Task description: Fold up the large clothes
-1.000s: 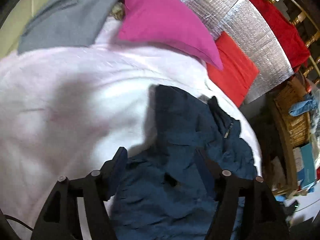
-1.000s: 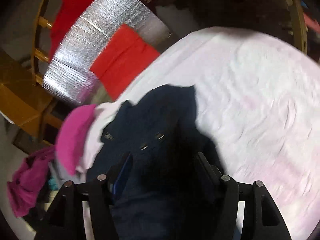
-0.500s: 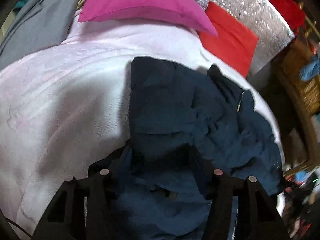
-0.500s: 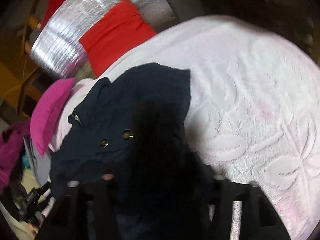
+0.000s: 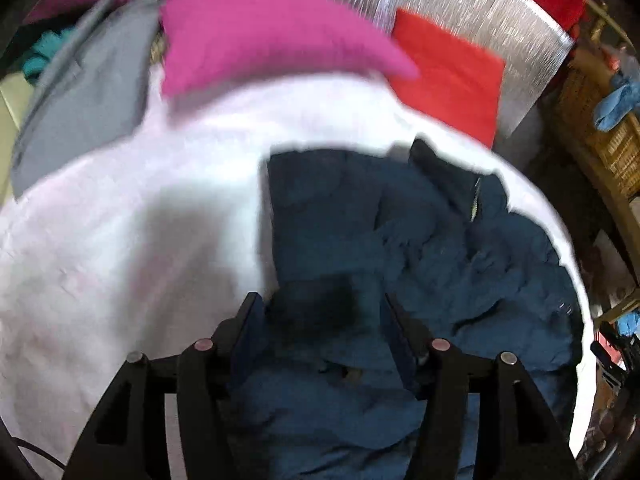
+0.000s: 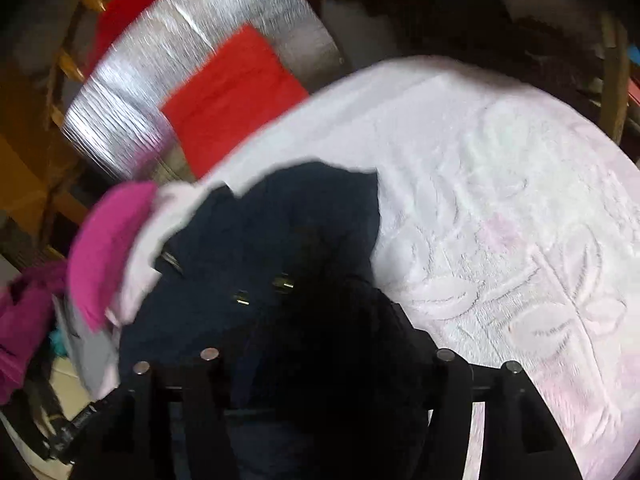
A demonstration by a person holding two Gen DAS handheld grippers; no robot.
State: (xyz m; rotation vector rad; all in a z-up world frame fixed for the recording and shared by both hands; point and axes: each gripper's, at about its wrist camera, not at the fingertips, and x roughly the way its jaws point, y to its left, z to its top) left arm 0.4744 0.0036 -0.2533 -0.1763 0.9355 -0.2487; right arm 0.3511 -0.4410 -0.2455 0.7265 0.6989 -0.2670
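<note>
A crumpled navy jacket [image 5: 400, 240] with metal snaps lies on a white embossed blanket [image 5: 120, 220]. My left gripper [image 5: 322, 320] hangs low over its near edge. Its jaws are opening, with a raised fold of the navy cloth between the fingers [image 5: 250, 320]. In the right wrist view the same jacket [image 6: 280, 220] lies at the left edge of the blanket [image 6: 500, 200]. My right gripper [image 6: 324, 344] is over it and its jaws are opening too. A dark heap of cloth fills the gap and hides the fingertips.
A magenta pillow [image 5: 260, 32] and a grey garment [image 5: 88, 88] lie at the far end of the bed. A red cloth [image 5: 448, 72] rests against a silver foil panel [image 5: 460, 4]. A wicker basket [image 5: 608, 148] stands beyond the bed's right edge.
Both grippers narrowed onto the jacket half a second ago and now stand wider. The left view has swung sideways and rolled. The cloth is now heaped up between the right fingers.
</note>
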